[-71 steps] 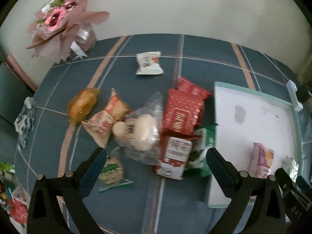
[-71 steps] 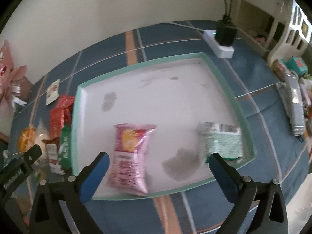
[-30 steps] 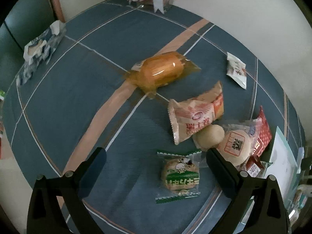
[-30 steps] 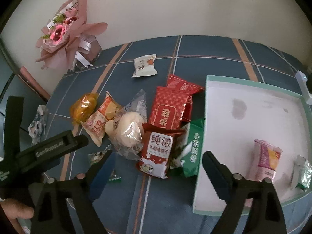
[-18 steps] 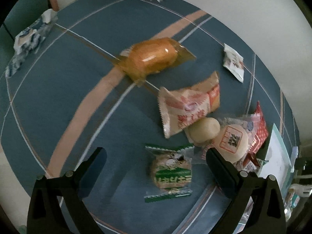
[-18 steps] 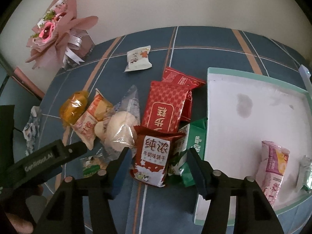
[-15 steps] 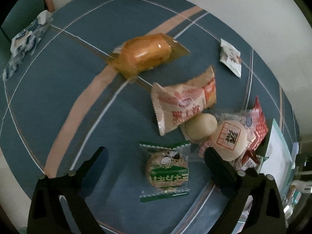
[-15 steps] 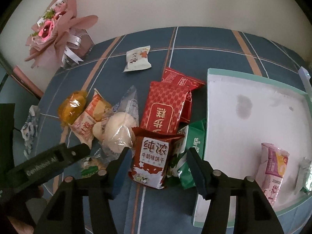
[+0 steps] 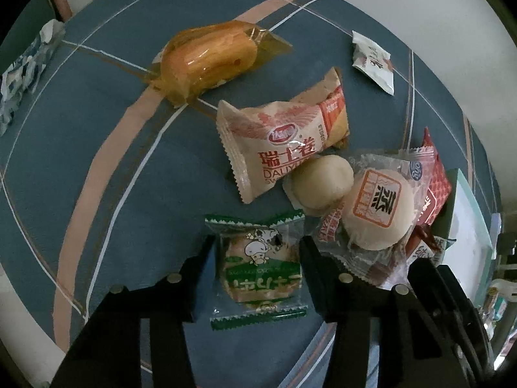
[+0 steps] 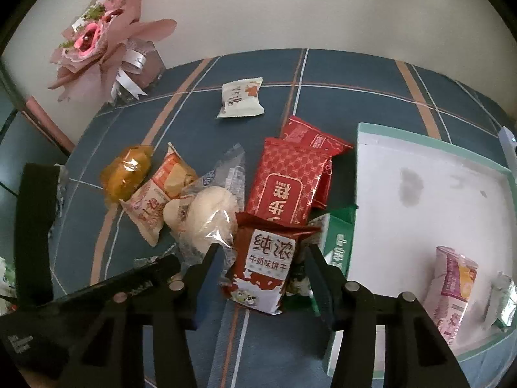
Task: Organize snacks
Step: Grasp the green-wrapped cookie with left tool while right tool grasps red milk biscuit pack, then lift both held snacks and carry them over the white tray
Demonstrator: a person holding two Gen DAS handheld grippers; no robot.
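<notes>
Both grippers' fingers closed on crinkly light packets: left gripper (image 9: 257,252) pinching the green cracker packet (image 9: 260,266), right gripper (image 10: 263,257) the red biscuit pouch (image 10: 263,262), both mid-body.

Green packet (image 10: 339,242) was mostly hidden behind milk biscuit pack (image 10: 266,258) and tray (image 10: 433,135) wall. Left tool (image 10: 97,294) covered the cookie packet. Silver-green packet (image 10: 505,297) was blurred.

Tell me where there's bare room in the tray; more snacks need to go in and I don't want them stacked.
The tray is bare across its far and middle floor, from the left wall to the far rim. Only the near right corner is taken, by the pink packet and the green-silver packet. The cloth left of the tray is crowded with the snack pile.
</notes>
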